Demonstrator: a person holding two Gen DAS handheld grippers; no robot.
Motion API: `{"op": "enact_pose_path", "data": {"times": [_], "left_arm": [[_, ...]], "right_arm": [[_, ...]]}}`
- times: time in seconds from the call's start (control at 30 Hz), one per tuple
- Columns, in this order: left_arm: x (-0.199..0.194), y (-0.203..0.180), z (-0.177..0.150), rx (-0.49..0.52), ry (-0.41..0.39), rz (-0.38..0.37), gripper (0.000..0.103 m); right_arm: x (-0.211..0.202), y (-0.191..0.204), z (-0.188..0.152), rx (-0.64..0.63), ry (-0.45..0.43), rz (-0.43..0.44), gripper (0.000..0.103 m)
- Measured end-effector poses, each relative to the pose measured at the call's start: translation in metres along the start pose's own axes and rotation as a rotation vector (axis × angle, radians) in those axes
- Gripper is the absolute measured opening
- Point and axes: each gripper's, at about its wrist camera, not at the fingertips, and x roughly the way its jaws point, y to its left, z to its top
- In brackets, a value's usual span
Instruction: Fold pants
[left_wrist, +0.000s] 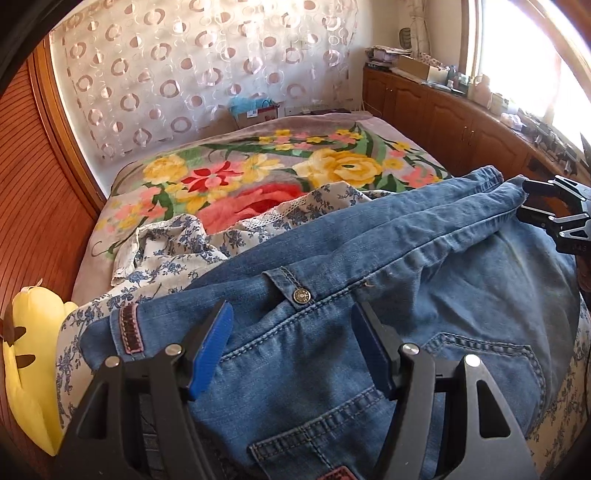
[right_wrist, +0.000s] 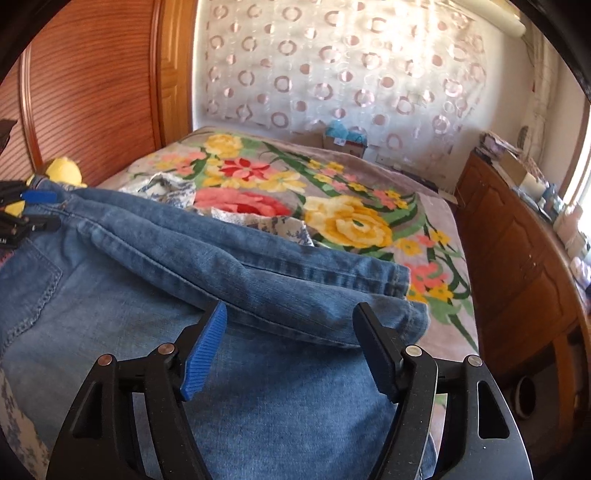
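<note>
The left tool (left_wrist: 291, 332) is held with its jaws apart over the waistband of the jeans (left_wrist: 369, 280), a metal button (left_wrist: 301, 296) lying between them and nothing gripped. The right tool (right_wrist: 290, 332) is likewise spread wide above the leg end of the jeans (right_wrist: 221, 258), nothing clamped. The jeans are laid on the bed (right_wrist: 443, 221), legs folded over the seat. Beyond the jeans, a blue-flowered white garment (left_wrist: 177, 251) is crumpled on the floral blanket (left_wrist: 258, 166). Left of the jeans a yellow plush (left_wrist: 33, 354) is seen; farther off, a circle-patterned curtain (left_wrist: 184, 74) is hung.
</note>
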Motion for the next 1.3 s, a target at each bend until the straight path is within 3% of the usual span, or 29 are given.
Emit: {"op": "enact_pose_path", "data": {"times": [0.2, 0.4, 0.47, 0.53, 0.6, 0.63, 0.73, 0.97, 1.03, 1.3], "left_arm": [[0.009, 0.006, -0.001, -0.016, 0.007, 0.010, 0.066], [0.005, 0.007, -0.001, -0.026, -0.012, 0.004, 0.066], [0.002, 0.009, -0.002, -0.028, -0.020, 0.005, 0.066], [-0.003, 0.012, -0.004, -0.033, -0.032, 0.005, 0.066], [-0.008, 0.014, -0.005, -0.042, -0.044, 0.003, 0.066], [-0.011, 0.016, -0.006, -0.048, -0.049, 0.002, 0.066], [-0.019, 0.020, -0.008, -0.057, -0.062, 0.003, 0.066], [-0.035, 0.029, -0.019, -0.082, -0.093, 0.000, 0.066], [-0.040, 0.031, -0.022, -0.087, -0.100, 0.006, 0.066], [-0.068, 0.035, -0.044, -0.116, -0.135, 0.004, 0.066]], "right_arm": [[0.017, 0.011, 0.007, -0.083, 0.046, 0.001, 0.073], [0.039, 0.020, 0.010, -0.190, 0.100, -0.071, 0.073], [0.043, 0.019, 0.011, -0.207, 0.102, -0.075, 0.055], [0.046, 0.017, 0.015, -0.206, 0.104, -0.073, 0.030], [0.049, 0.013, 0.021, -0.200, 0.095, -0.071, 0.016], [0.049, 0.012, 0.024, -0.195, 0.090, -0.071, 0.010], [0.052, 0.006, 0.031, -0.168, 0.065, -0.090, 0.008], [0.062, 0.004, 0.040, -0.126, 0.067, -0.119, 0.011], [0.058, 0.002, 0.040, -0.105, 0.065, -0.117, 0.033], [-0.004, -0.003, 0.025, -0.005, -0.011, -0.048, 0.052]]}}
